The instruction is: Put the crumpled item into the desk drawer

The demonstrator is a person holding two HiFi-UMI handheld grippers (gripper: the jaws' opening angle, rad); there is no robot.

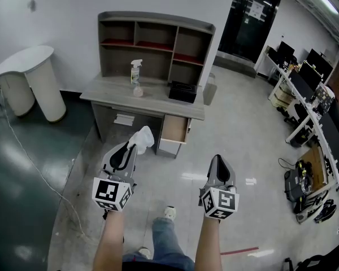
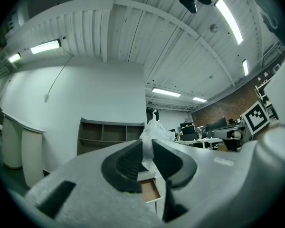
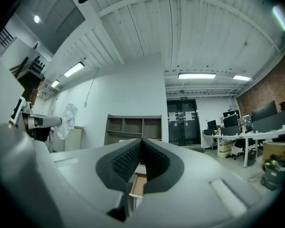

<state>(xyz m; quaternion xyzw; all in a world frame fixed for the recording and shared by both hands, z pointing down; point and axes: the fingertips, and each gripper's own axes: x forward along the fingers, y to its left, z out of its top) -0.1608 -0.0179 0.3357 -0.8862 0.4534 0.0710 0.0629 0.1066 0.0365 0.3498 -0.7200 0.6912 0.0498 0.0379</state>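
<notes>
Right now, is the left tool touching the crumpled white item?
Touching. The left gripper view shows the left tool with both jaws pressed on the crumpled white item.

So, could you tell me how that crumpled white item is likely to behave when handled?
Probably floppy: the crumpled item bunches loosely beyond the left gripper, whose jaws pinch one thin fold. Likely very light, since that slim pinch holds it. It may snag on the open drawer rim.
</notes>
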